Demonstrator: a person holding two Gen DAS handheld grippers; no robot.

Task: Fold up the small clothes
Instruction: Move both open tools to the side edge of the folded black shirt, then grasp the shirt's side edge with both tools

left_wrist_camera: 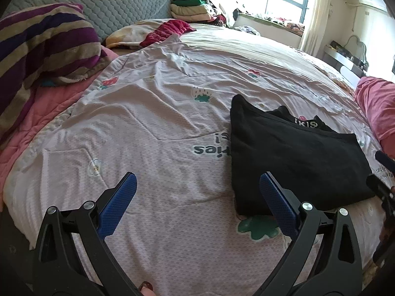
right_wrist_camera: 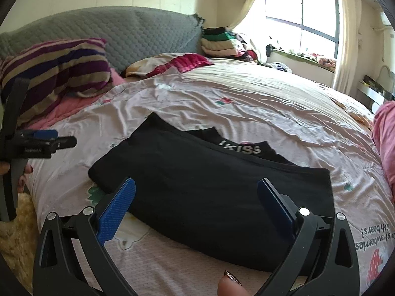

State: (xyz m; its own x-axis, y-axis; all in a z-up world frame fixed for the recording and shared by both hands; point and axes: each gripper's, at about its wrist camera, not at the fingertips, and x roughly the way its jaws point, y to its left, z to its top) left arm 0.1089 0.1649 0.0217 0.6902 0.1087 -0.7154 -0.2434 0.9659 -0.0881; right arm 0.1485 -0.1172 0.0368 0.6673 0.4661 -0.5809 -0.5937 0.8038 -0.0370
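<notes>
Both the left gripper (left_wrist_camera: 197, 204) and right gripper (right_wrist_camera: 196, 207) hover wide-jawed and empty over the black folded cotton underwear (right_wrist_camera: 209, 194) on the strawberry-print bedsheet (left_wrist_camera: 148, 123), apparently between folds, so regripping an edge comes next.

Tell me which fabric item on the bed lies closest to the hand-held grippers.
The folded black underwear, directly in front of both open hand-held grippers; the striped pillow and red cloth sit far back by the headboard.
</notes>
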